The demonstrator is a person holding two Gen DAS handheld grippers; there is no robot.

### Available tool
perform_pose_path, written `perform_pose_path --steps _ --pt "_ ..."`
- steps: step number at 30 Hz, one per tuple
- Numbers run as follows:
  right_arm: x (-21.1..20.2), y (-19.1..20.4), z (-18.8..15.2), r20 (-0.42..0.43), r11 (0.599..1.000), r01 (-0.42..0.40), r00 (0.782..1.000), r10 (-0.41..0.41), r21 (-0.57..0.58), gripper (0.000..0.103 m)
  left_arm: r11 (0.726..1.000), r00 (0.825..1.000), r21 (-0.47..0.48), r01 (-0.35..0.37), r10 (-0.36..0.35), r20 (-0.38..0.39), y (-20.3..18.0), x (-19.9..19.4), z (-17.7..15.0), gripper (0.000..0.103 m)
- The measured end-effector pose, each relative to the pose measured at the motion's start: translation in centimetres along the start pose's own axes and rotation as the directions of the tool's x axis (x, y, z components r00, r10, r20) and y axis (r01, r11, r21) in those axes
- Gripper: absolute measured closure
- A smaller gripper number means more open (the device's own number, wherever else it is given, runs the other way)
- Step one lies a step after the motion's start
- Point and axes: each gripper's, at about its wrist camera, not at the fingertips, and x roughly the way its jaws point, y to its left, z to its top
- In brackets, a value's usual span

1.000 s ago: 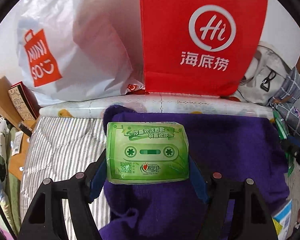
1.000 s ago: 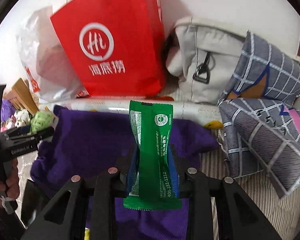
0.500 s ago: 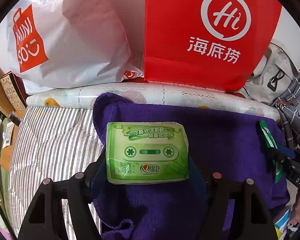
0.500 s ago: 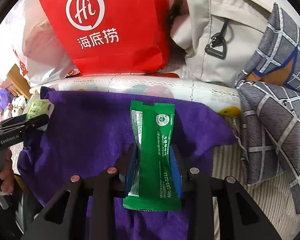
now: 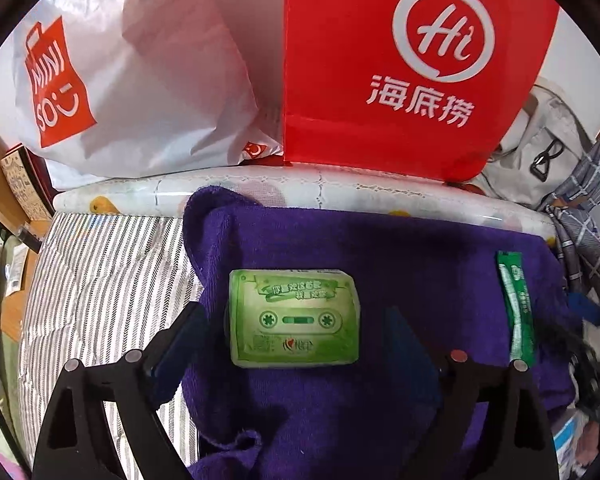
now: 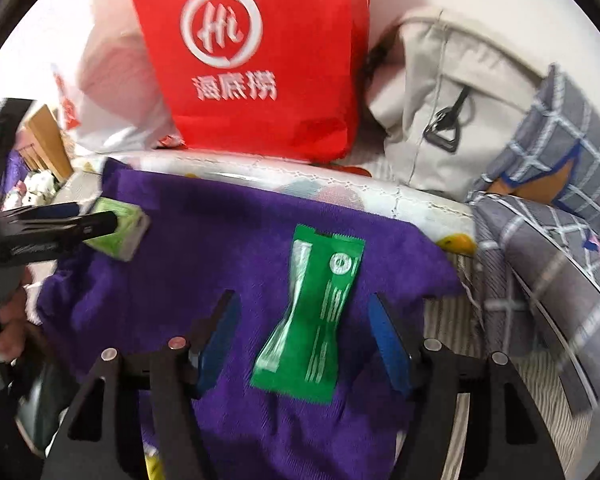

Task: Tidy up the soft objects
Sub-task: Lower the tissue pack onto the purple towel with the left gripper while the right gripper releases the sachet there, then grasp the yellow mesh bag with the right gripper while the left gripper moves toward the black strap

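Reading left to right: we take each gripper with the pack lying in front of it on the purple towel (image 5: 400,256).
Left gripper (image 5: 294,338): our jaws have just been opening and now stand wide; the blue pads sit clear of both ends of the pack, gripping nothing.
Tissue pack (image 5: 294,318): the light green cassette-print pack lies flat on the towel, directly between our left jaws, its long axis running across from pad to pad.
Right gripper (image 6: 304,344): our jaws have just been opening too; both pads stand off the sachet, so nothing is held.
Green sachet (image 6: 314,316): it rests on the towel between our right jaws, long axis pointing away from us and leaning slightly right at the far end, pinched at its waist.
Nearer hand: left for the tissue pack, right for the sachet; the two packs lie well apart.
Next move, as we judge it: both grippers draw straight back without brushing the released packs.
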Motion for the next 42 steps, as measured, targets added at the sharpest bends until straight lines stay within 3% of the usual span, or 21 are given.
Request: perform_pose_path --steps 11,19,20,21,22,25,33,37,42 --pt "-7.8 1.8 -7.4 0.045 0.996 -0.082 0.996 0.081 0.034 0.038 0.999 0.999 0.029 0.042 -0.043 0.024 0.6 -5.2 -3.9 0.012" --pt "-6.7 5.9 -10.5 -0.020 0.996 0.028 0.999 -0.030 -0.090 0.040 0.998 0.999 0.047 0.042 -0.043 0.032 1.8 -8.3 -7.4 0.012" --pt "-6.5 6.4 -10.7 -0.002 0.990 0.082 0.997 -0.083 -0.115 0.051 0.998 0.999 0.044 0.041 -0.042 0.030 2.1 -8.7 -8.0 0.012" --pt "-6.5 6.6 -10.9 0.012 0.984 0.118 0.993 -0.118 -0.131 0.069 0.998 0.999 0.042 0.039 -0.040 0.029 2.3 -9.0 -8.3 0.012" --pt "-6.5 7.0 -10.8 0.028 0.978 0.145 0.989 -0.142 -0.147 0.069 0.999 0.999 0.038 0.037 -0.038 0.028 2.7 -9.4 -8.9 0.012" --pt "-7.6 6.9 -10.2 0.061 0.988 0.113 0.992 -0.107 -0.102 0.071 0.999 0.999 0.028 0.032 -0.033 0.029 3.5 -10.2 -10.0 0.012" --pt "-11.9 6.2 -9.5 0.174 0.992 0.127 0.977 -0.126 0.006 0.071 0.999 0.998 -0.016 0.044 -0.043 0.041 5.4 -12.7 -13.0 0.012" --pt "-13.8 5.8 -10.2 0.203 0.991 0.122 0.970 -0.132 0.063 0.071 0.996 0.995 -0.028 0.085 -0.083 0.055 5.8 -14.2 -14.7 0.012" --pt "-16.2 5.3 -11.7 0.234 0.988 0.093 0.965 -0.120 0.124 0.071 0.996 0.995 -0.020 0.086 -0.084 0.058 5.5 -15.6 -16.7 0.012"
